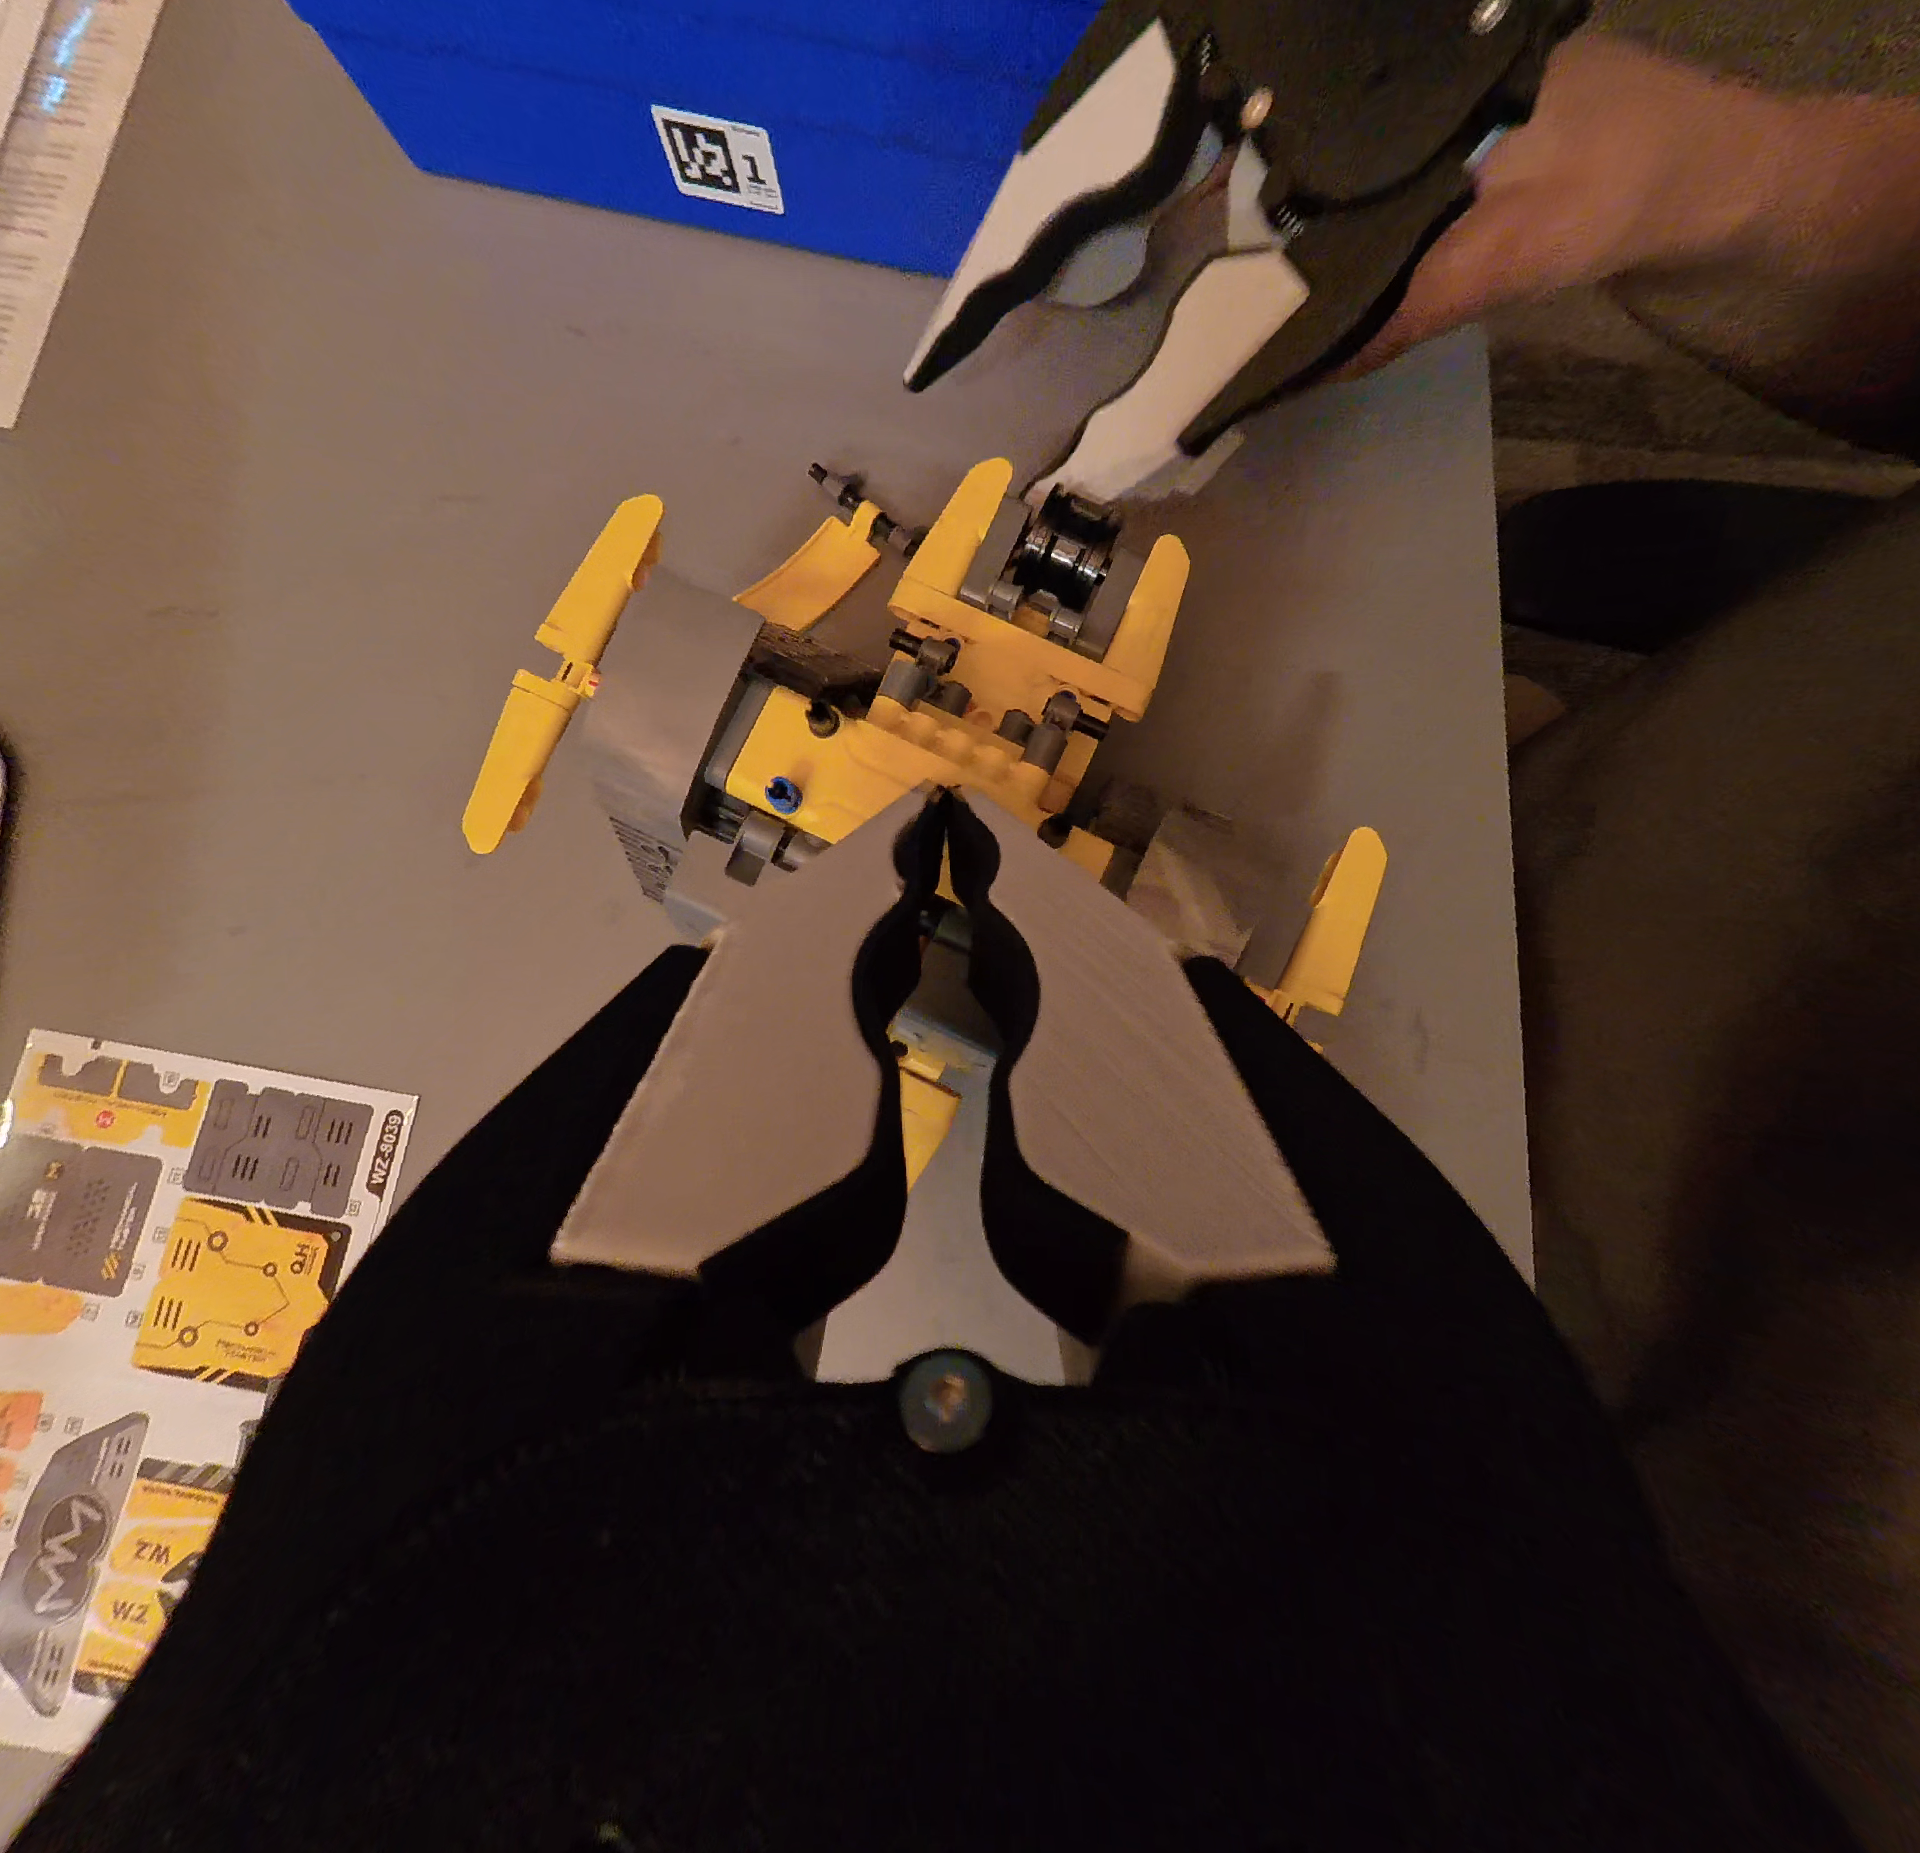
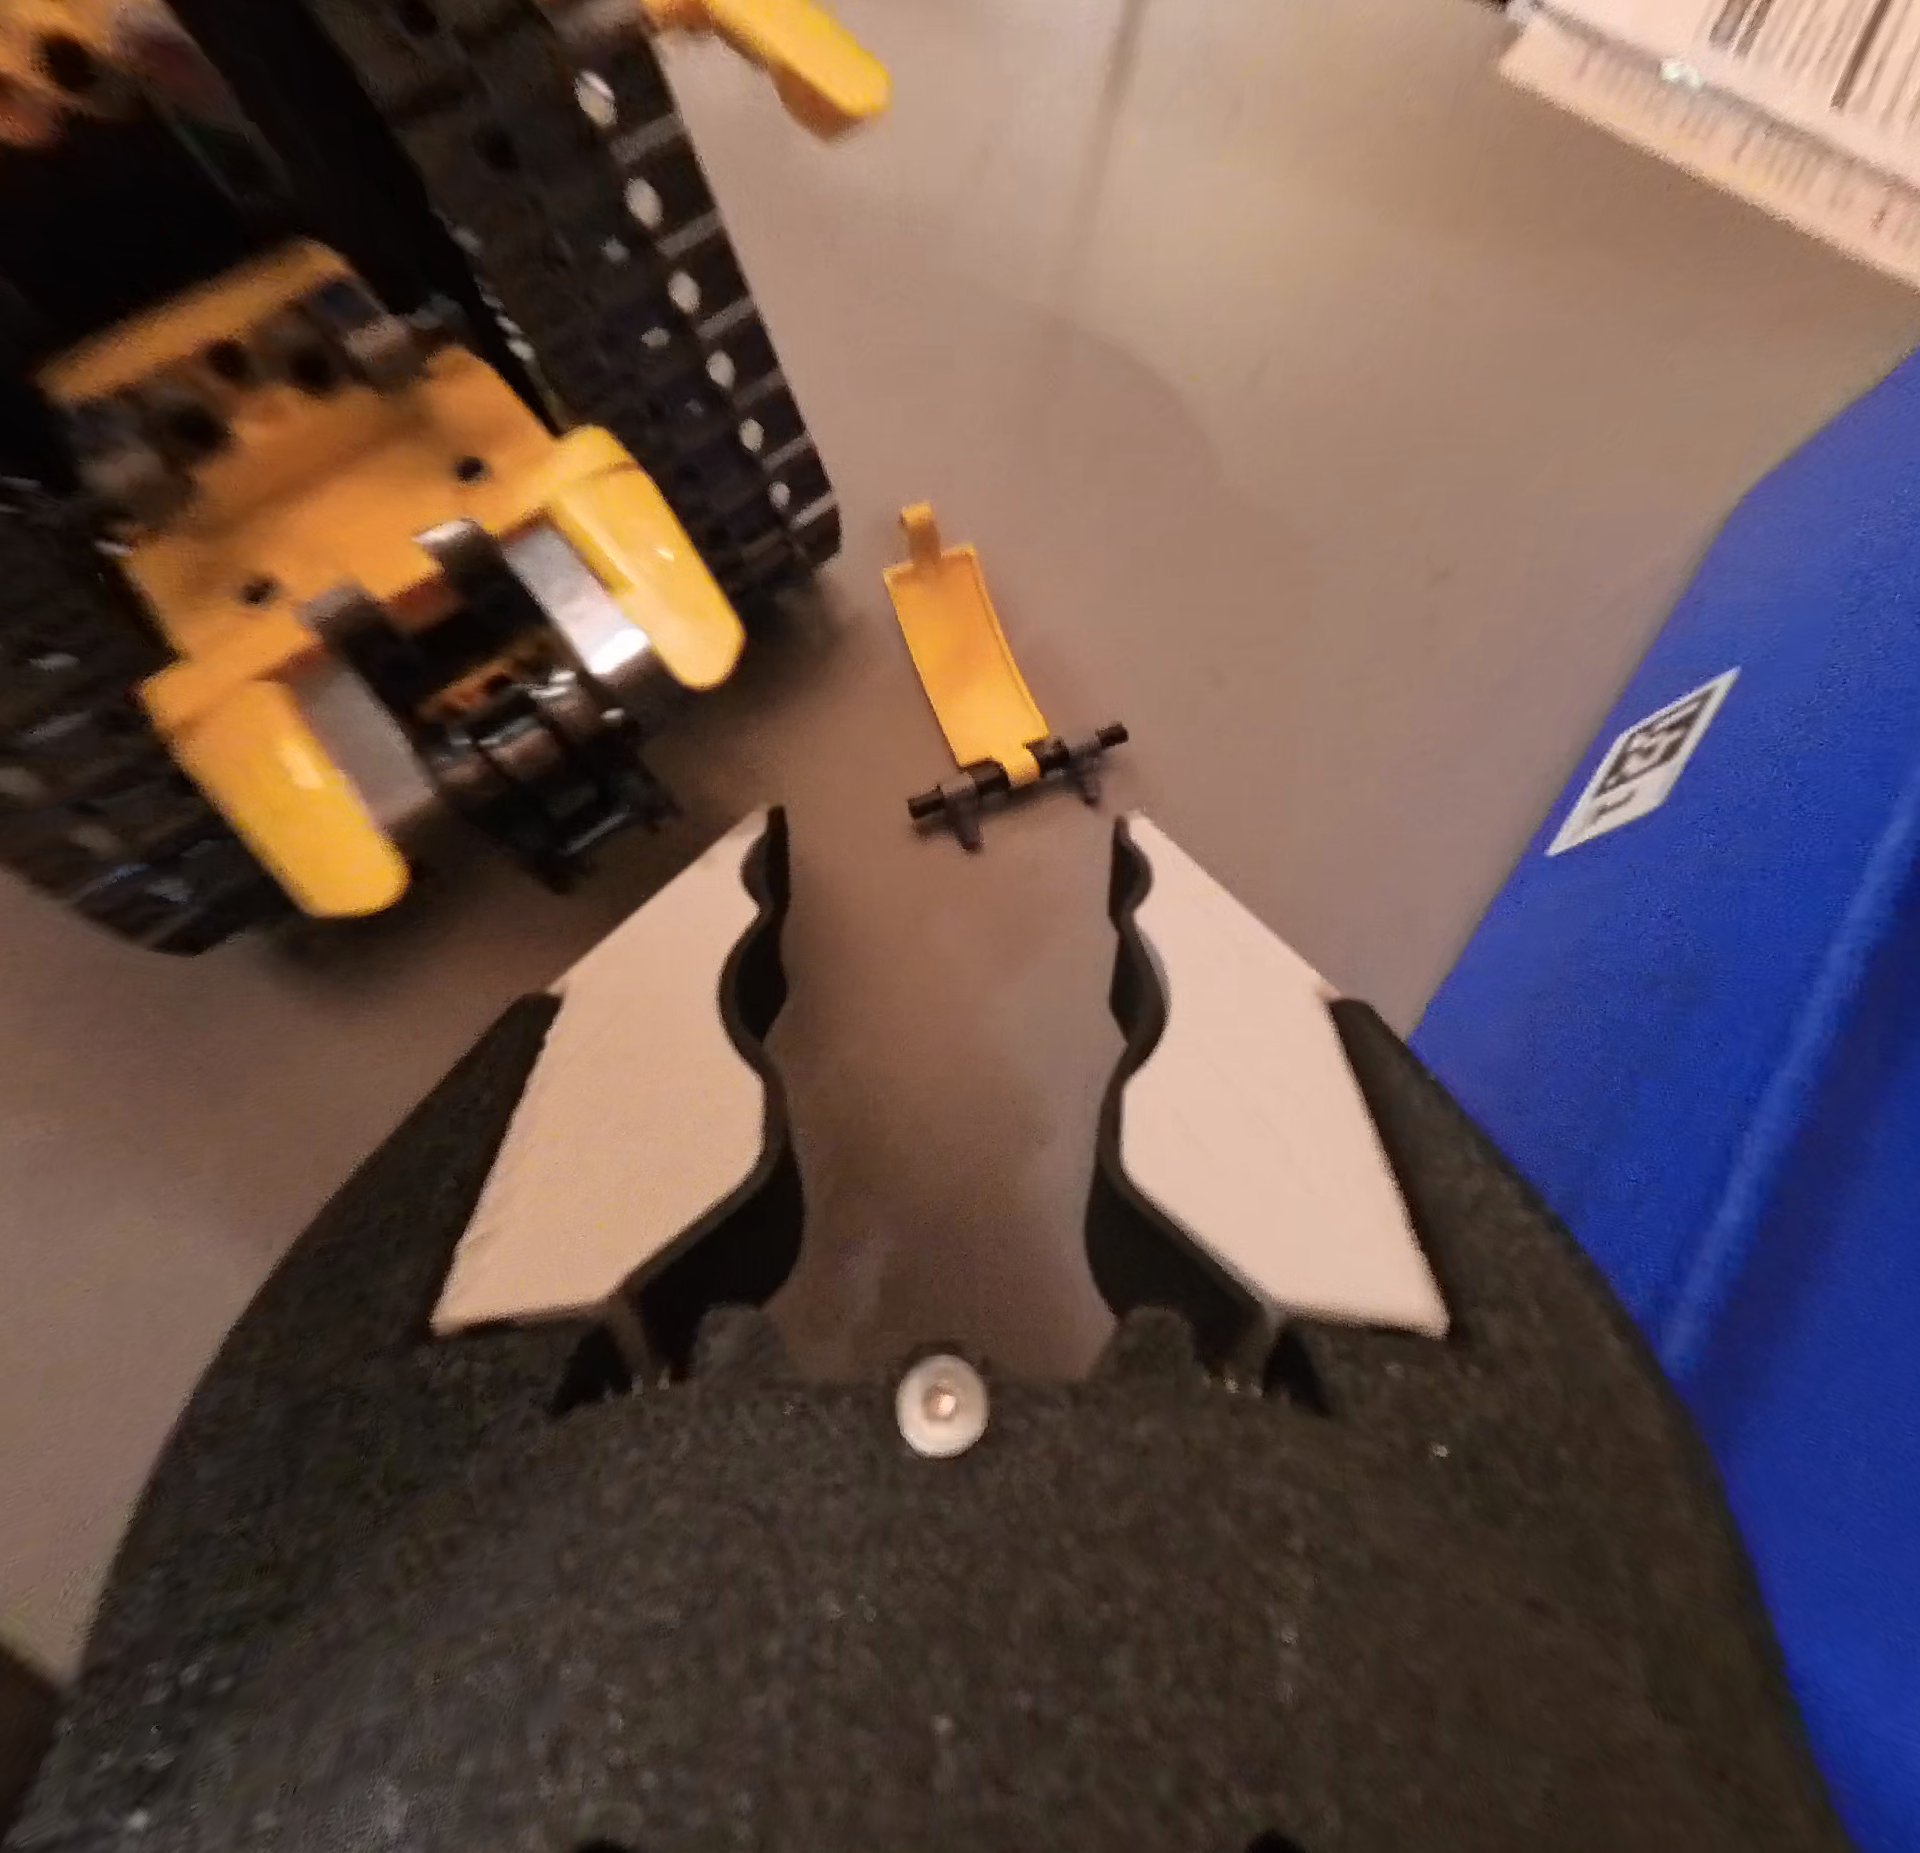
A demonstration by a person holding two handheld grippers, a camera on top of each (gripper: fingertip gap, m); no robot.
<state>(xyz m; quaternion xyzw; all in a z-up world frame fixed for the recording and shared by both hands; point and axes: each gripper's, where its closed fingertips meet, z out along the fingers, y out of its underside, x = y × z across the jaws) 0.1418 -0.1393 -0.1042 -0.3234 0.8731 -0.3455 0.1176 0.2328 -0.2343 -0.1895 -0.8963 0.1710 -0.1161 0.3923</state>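
Note:
A yellow, grey and black brick-built tracked model (image 1: 914, 681) stands on the grey table (image 1: 312, 453). My left gripper (image 1: 940, 797) is shut, with its tips pinched on the near edge of the model's yellow body. My right gripper (image 1: 982, 437) is open beyond the model, one finger (image 1: 1122, 432) close to the model's black wheel (image 1: 1065, 546). In the right wrist view my right gripper (image 2: 948, 821) is open and empty. A loose yellow curved panel on black pins (image 2: 971, 660) lies just ahead of its tips, also visible in the left wrist view (image 1: 821, 567). The model (image 2: 312, 556) is to the left, blurred.
A blue box (image 1: 623, 58) with a black-and-white marker tag stands behind the model, on the right in the right wrist view (image 2: 1714, 1024). A sticker sheet (image 1: 187, 1284) lies near left. Printed paper (image 1: 42, 141) lies far left. The table's edge (image 1: 1507, 764) runs along the right. My hands' fingertips stand some 15 cm from each other.

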